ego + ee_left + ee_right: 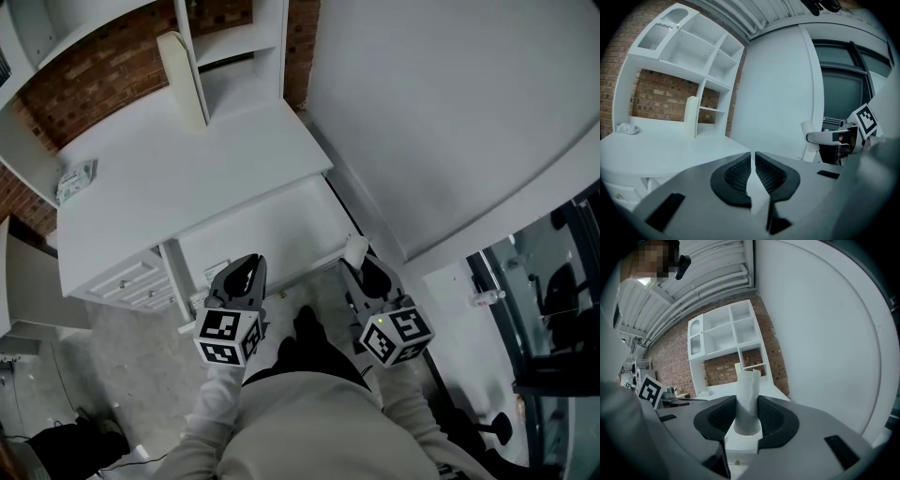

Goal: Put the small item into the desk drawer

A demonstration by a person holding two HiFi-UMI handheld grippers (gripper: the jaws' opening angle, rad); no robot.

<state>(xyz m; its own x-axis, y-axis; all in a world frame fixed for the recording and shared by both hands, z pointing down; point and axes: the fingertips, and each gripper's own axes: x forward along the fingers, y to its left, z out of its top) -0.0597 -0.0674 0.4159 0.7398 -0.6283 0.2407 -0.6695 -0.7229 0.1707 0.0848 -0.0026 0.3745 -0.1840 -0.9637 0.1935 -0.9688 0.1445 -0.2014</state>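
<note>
One small item (747, 397), a white rolled piece, stands upright between the jaws of the right gripper (746, 415), which clamp it at its lower part, just off the front right corner of the one open drawer (267, 230). The left gripper (753, 172) hangs off the drawer's front left corner, its jaws nearly together and empty. Behind the drawer, the table (187, 178) carries one packet (75, 180).

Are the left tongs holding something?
No: the left tongs are closed with nothing between them, while the right tongs grip the roll.
</note>
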